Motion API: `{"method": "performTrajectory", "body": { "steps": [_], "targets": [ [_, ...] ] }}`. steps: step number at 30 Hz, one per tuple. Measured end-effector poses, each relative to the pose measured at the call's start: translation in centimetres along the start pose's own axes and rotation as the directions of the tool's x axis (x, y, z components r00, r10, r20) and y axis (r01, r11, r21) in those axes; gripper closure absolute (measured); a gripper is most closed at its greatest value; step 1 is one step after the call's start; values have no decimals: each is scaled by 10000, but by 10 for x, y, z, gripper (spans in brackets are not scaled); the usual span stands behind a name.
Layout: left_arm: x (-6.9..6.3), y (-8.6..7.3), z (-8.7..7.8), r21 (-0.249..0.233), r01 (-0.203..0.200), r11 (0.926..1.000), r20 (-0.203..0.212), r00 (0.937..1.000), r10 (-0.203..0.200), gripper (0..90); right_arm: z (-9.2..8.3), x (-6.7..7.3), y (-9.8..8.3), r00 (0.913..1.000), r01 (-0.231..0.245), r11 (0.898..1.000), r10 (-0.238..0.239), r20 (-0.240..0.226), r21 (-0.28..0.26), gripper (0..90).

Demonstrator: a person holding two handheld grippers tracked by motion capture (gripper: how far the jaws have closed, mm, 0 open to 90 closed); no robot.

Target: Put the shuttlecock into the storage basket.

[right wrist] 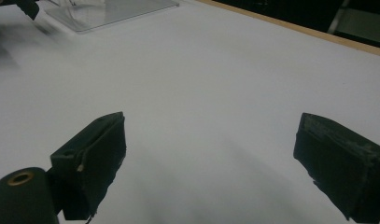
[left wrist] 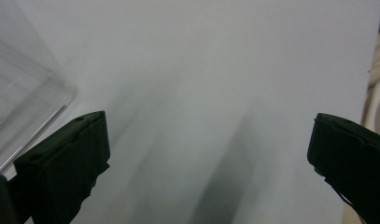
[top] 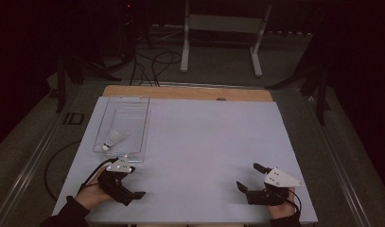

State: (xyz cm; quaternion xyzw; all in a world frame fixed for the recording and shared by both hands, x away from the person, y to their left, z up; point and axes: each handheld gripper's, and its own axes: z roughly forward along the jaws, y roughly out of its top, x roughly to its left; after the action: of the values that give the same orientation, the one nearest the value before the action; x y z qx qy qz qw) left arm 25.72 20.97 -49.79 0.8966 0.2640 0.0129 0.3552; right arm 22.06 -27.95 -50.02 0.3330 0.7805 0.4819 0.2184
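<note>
Shuttlecock (top: 112, 139) lying on its side inside clear tray (top: 133, 101), near the tray's front end, cork head pointing toward the person's side and feathers fanning away. Sitting well inside the tray walls, probably so as not to roll off across the white sheet. Tray resting at the far left of bench (top: 214, 142), long axis running away from the person, near corner showing as a glassy edge (left wrist: 33, 98) in the left gripper view.

Left tongs (top: 128, 182) hovering just in front of the tray's near end, angled rightward across the sheet rather than straight at the tray; jaws standing wide apart with nothing between, bare white surface showing through the gap in the left gripper view. Being the closer pair, looking like the one placed to reach in for the shuttlecock, though that remains a judgement.

Right tongs (top: 250, 177) waiting near the front right of the bench, well apart from tray and shuttlecock, jaws likewise spread wide and carrying nothing. Pointing leftward across the bench, so catching the tray's edge (right wrist: 108, 11) far off at the top of the right gripper view. Possibly blurred by motion at that top-left corner; hard telling in such dim light.
</note>
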Motion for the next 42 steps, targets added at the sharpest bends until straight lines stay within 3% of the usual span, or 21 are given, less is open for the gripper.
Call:
{"method": "performTrajectory", "body": {
  "steps": [5,13,20,27,31,34,42],
  "targets": [
    [0,-6,-3,-345,322,9989,-452,9984,-338,0,0,0,0,10000,-11,10000,11,9,6,93],
    [-1,-12,-3,-509,545,9972,-638,9963,-577,0,0,0,0,10000,-32,10000,32,-14,17,93],
    [0,-16,-6,-965,573,9937,-586,9963,-631,0,1,-1,-1,10000,-23,10000,23,-55,20,93],
    [0,-20,-2,-1027,631,9927,-1012,9921,-735,1,1,-1,-1,10000,-16,10000,16,-61,68,93],
    [0,-22,-1,-923,825,9923,-1312,9869,-942,0,2,0,-1,10000,-14,9999,15,-84,119,93],
    [1,-24,-2,-1140,1049,9879,-1558,9802,-1221,0,2,0,-2,10000,-20,9999,22,-88,132,93],
    [0,-25,1,-1377,1140,9839,-1505,9794,-1345,1,3,-1,-2,10000,2,9999,-1,-83,142,93]
  ]
}}
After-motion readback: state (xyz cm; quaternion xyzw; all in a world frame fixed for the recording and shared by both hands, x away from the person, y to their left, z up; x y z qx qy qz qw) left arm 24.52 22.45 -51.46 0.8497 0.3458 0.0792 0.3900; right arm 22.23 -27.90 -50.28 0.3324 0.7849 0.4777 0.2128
